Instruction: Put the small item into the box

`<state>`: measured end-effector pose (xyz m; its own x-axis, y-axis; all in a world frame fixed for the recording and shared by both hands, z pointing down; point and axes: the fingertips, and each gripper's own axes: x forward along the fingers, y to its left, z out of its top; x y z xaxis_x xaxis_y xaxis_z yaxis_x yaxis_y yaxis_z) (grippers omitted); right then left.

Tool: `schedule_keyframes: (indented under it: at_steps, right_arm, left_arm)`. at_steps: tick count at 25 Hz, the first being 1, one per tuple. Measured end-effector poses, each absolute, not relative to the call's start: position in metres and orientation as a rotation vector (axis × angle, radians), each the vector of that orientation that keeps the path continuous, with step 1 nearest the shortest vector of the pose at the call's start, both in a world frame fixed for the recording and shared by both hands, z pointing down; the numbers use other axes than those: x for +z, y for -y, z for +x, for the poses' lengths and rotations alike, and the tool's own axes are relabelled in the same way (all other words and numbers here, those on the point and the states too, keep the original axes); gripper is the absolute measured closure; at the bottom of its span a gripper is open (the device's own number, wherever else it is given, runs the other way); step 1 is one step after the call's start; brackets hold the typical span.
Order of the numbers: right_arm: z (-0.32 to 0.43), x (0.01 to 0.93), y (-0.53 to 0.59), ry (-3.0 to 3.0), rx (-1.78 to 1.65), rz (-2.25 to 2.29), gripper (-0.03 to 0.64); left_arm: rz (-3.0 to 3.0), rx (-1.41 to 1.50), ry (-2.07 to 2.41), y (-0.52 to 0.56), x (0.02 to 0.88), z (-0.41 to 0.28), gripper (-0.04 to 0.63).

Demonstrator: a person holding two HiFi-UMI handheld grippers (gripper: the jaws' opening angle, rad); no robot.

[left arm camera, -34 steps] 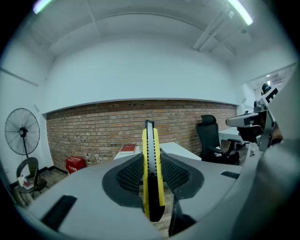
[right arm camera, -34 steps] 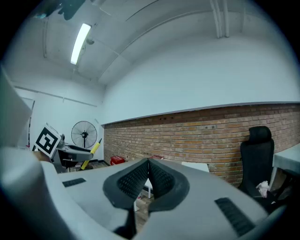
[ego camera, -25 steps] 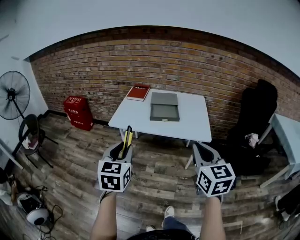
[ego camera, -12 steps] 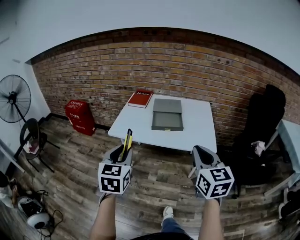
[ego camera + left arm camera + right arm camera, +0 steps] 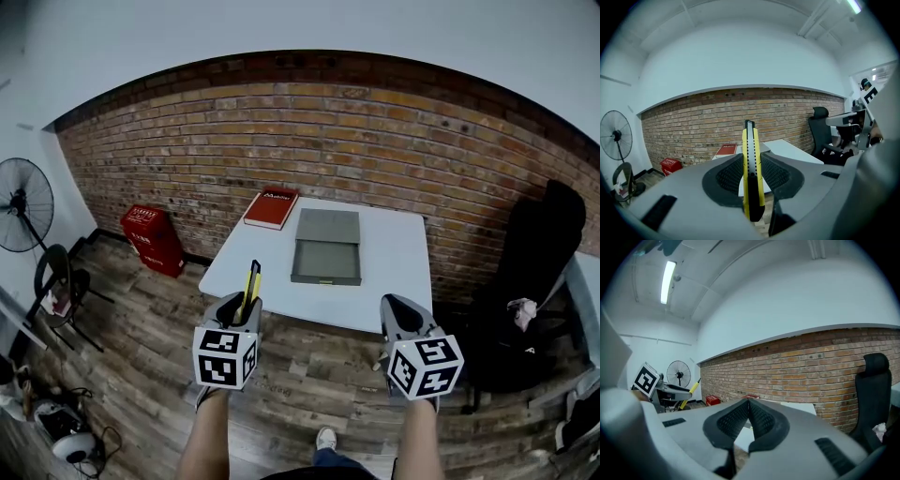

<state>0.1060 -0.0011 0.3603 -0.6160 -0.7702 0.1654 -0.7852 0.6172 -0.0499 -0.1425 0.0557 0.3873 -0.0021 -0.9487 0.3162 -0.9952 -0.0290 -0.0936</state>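
A yellow and black utility knife point(image 5: 751, 173) stands upright between the pads of my left gripper point(image 5: 242, 302), which is shut on it; the knife point(image 5: 250, 283) sticks up past the jaws in the head view. My right gripper point(image 5: 394, 314) is shut with nothing in it, its pads touching at the tips point(image 5: 749, 402). Both grippers hang over the wooden floor, short of the white table point(image 5: 398, 272). On the table lies an open grey box point(image 5: 325, 261) with its lid point(image 5: 329, 226) behind it.
A red book point(image 5: 271, 207) lies on the table's far left corner. A red crate point(image 5: 152, 238) stands by the brick wall at left, a fan point(image 5: 23, 204) further left. A black office chair point(image 5: 534, 272) stands right of the table.
Both grippers have come closer to the table, which now looks larger and nearer in the head view. The knife stays gripped in the left gripper.
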Motion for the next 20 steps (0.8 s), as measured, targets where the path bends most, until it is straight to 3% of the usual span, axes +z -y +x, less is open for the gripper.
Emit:
schedule_keyframes:
  at_steps: [20]
  right_arm:
    - [0.101, 0.377, 0.149, 2.742, 0.215, 1.179, 0.597]
  left_arm:
    - [2.010, 0.469, 2.108, 0.078, 0.399, -0.143, 0.465]
